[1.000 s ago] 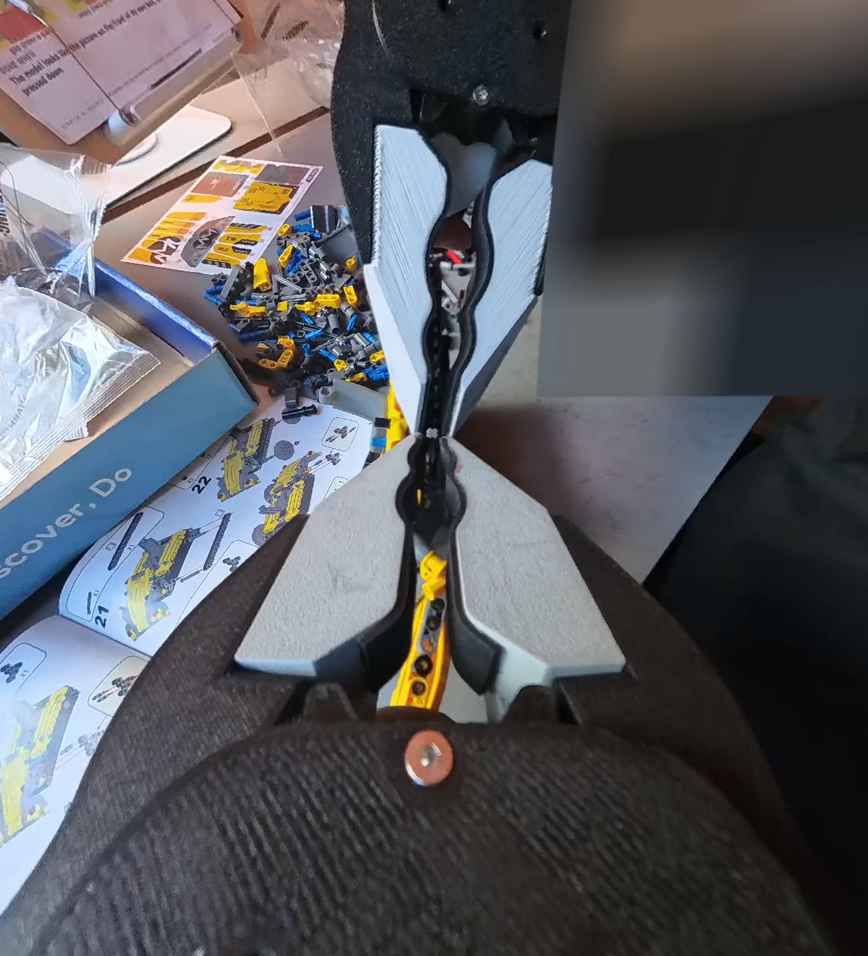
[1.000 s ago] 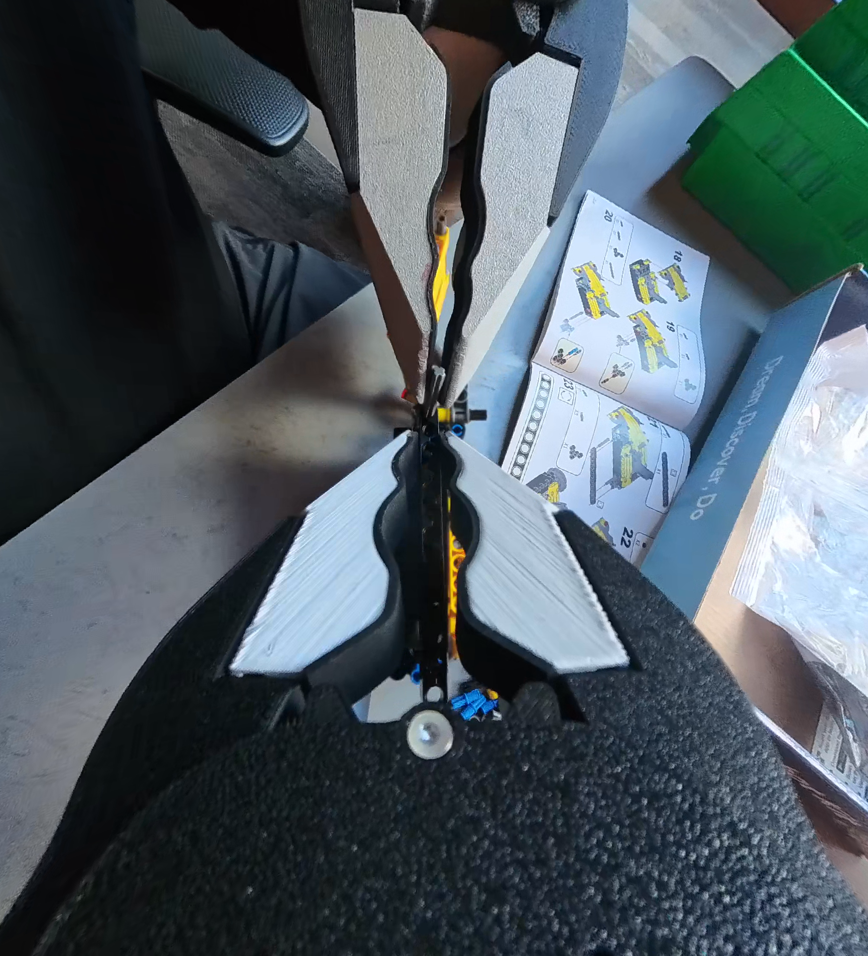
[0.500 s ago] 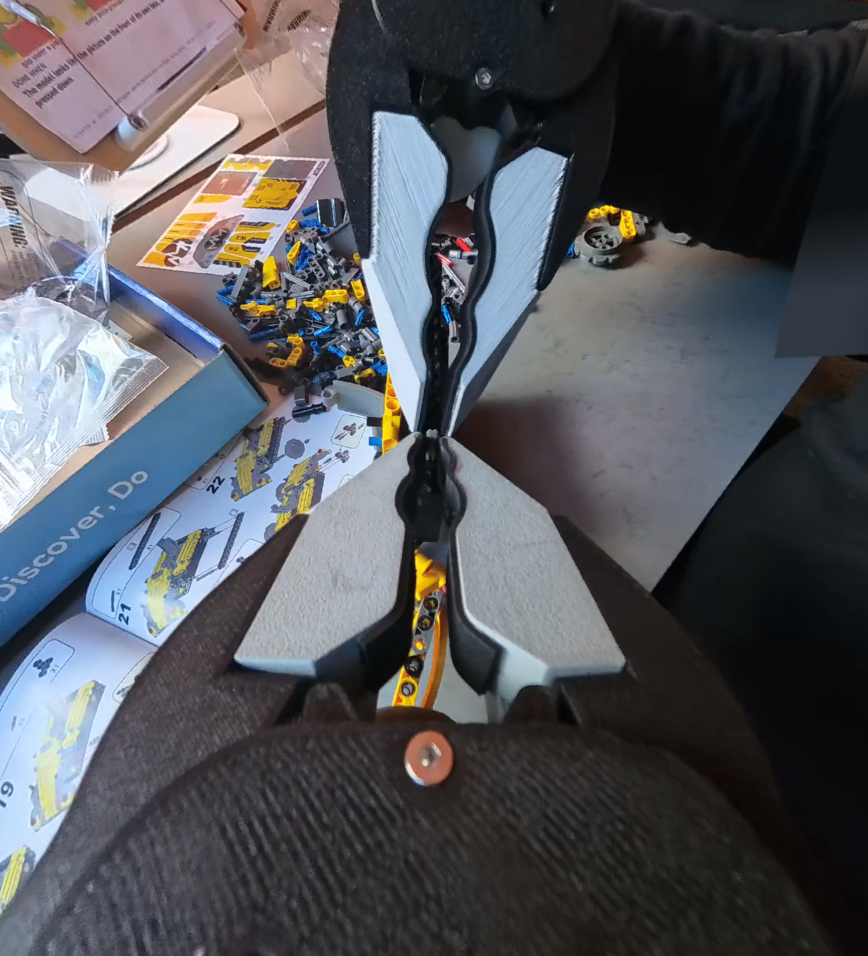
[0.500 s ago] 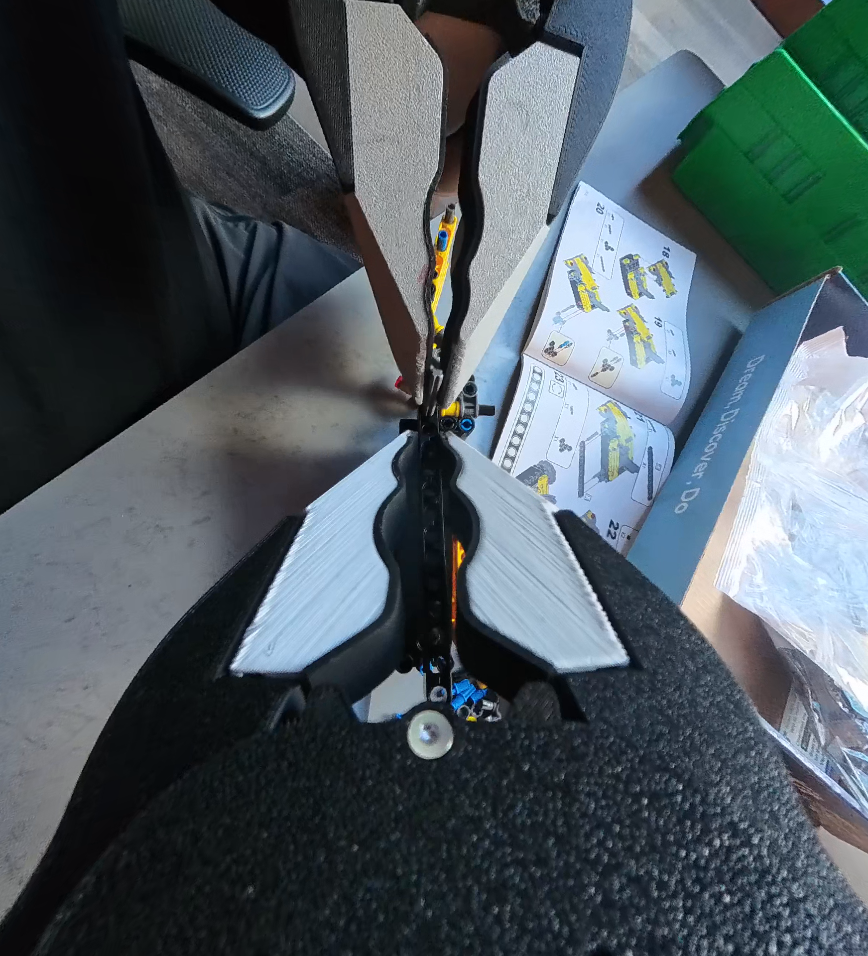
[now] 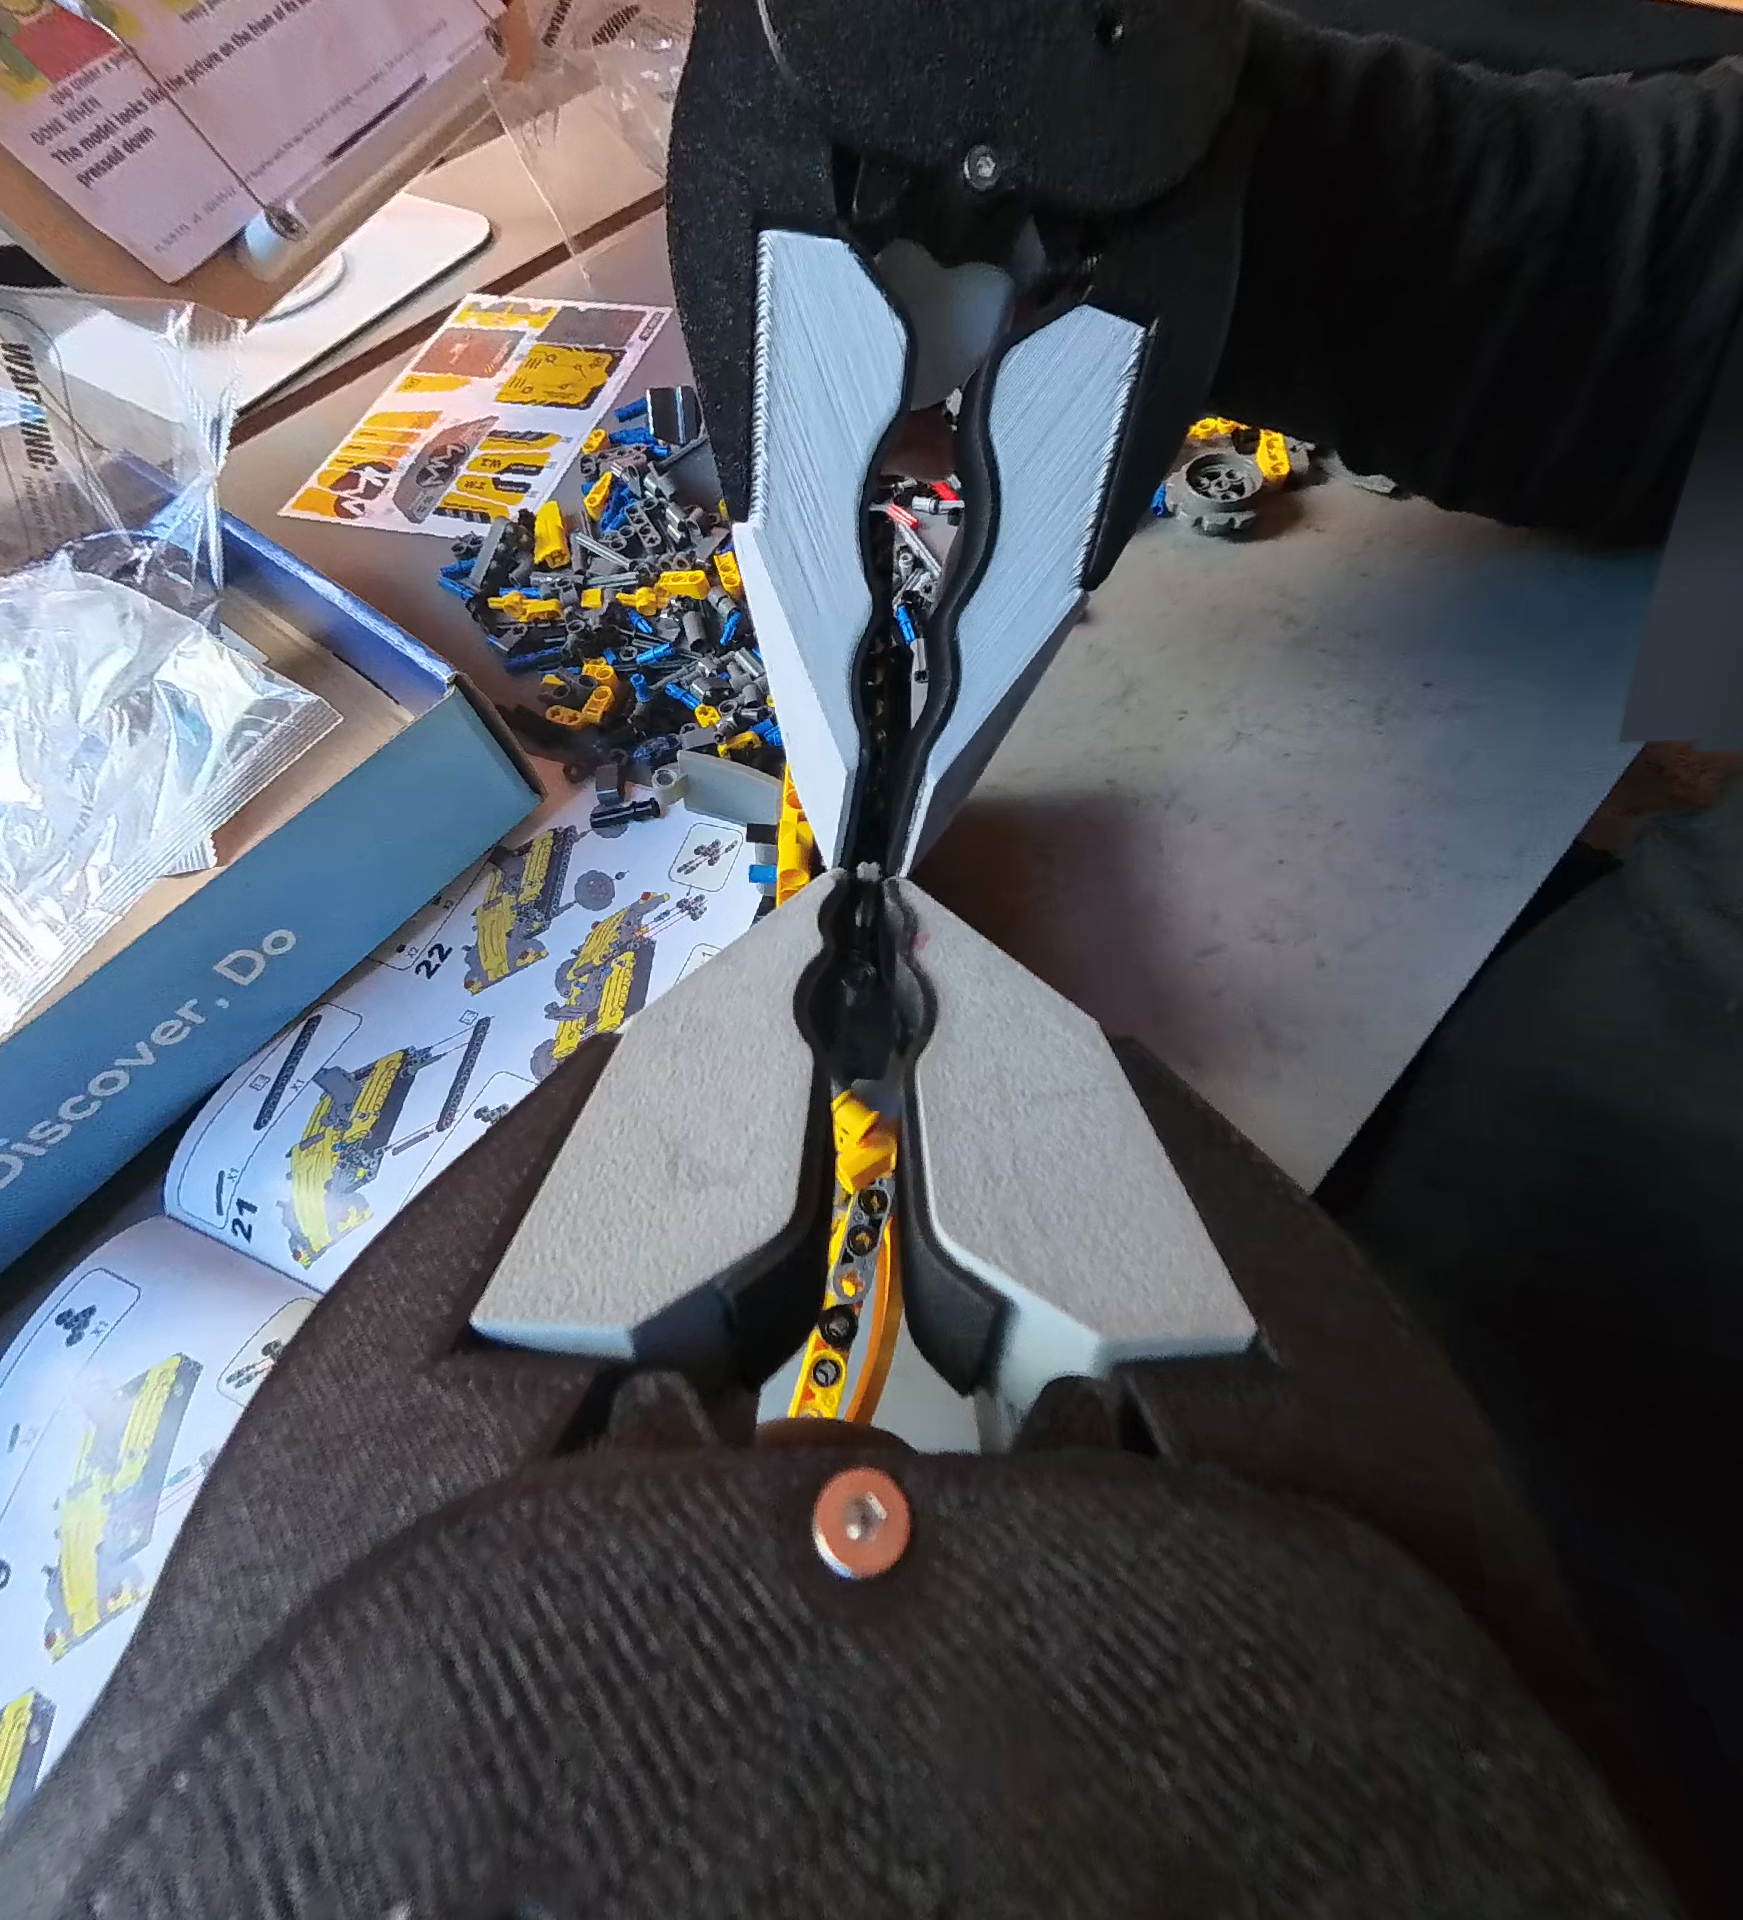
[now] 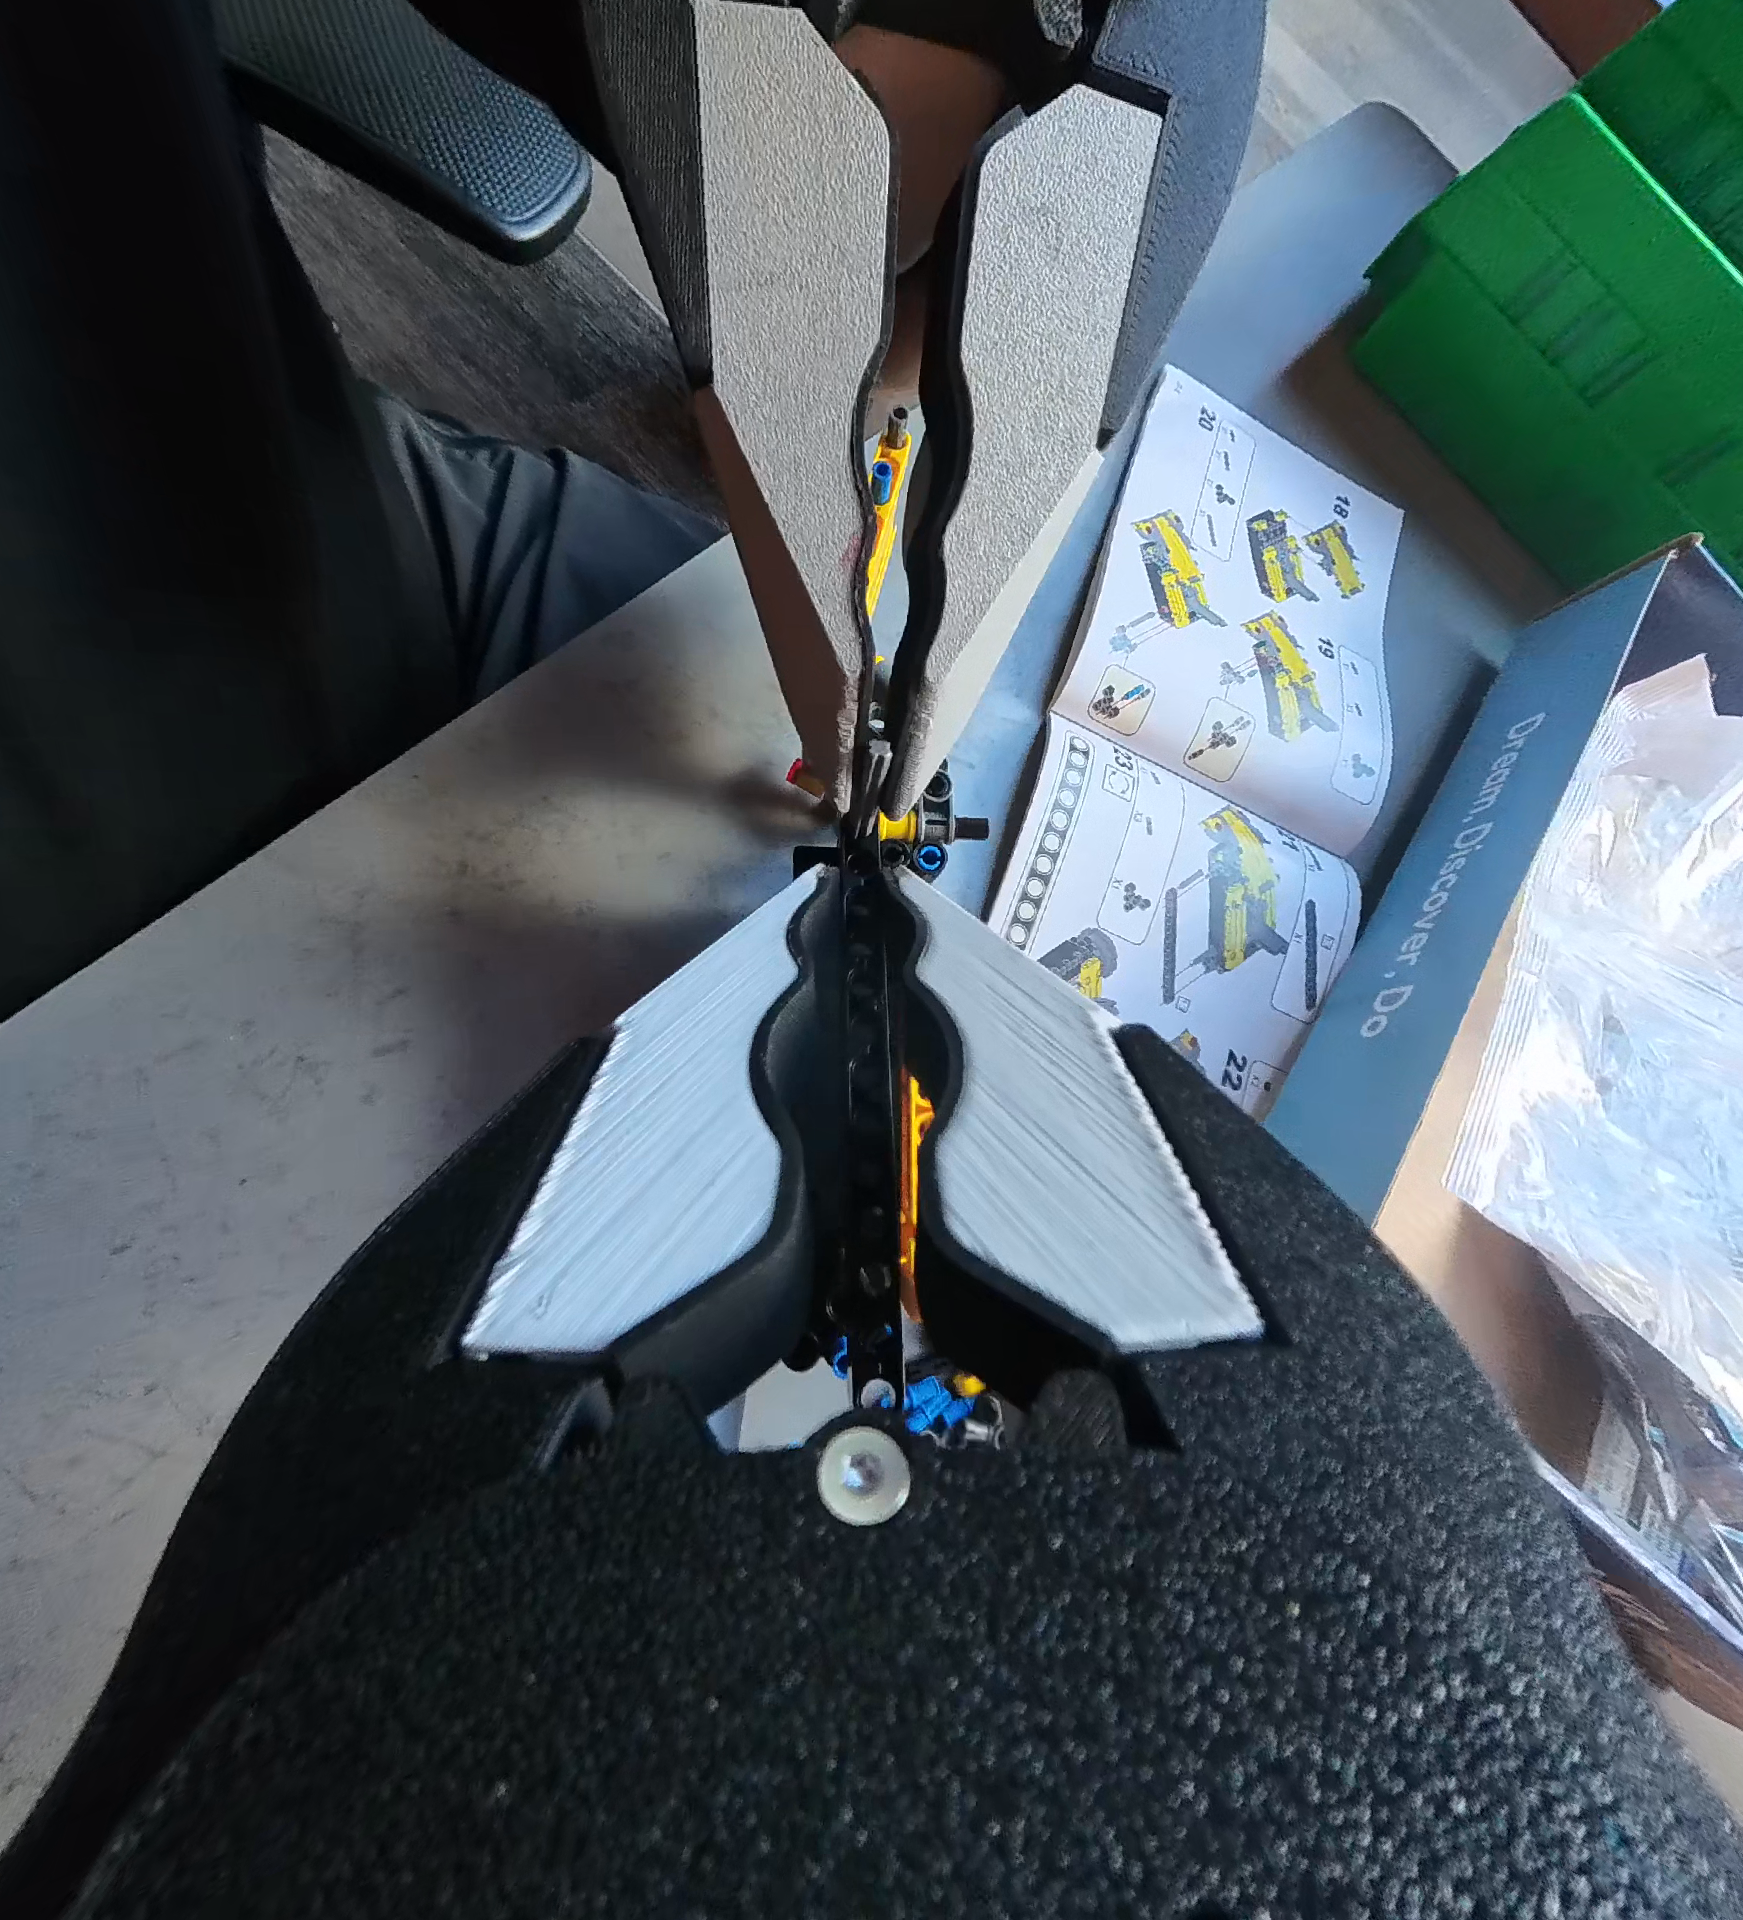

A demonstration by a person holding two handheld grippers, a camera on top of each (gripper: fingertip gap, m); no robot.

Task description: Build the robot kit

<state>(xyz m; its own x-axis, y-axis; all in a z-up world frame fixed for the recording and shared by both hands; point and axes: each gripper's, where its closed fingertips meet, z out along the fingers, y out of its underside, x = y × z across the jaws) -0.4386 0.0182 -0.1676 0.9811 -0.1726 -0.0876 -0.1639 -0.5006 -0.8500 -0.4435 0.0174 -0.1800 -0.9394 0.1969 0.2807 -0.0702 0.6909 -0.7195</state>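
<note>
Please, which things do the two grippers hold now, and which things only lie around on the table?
Held:
- left gripper, fingers shut on the yellow assembly
- right gripper, fingers shut on the black beam

Lying about:
- loose parts pile
- instruction booklet
- sticker sheet
- blue box
- plastic bags
- green bins

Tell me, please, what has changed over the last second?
Little: the left wrist view has swung slightly, bringing a grey wheel into sight. Both claws stay shut tip to tip, the left claw on the yellow beam assembly, the right claw on the black beam.
</note>
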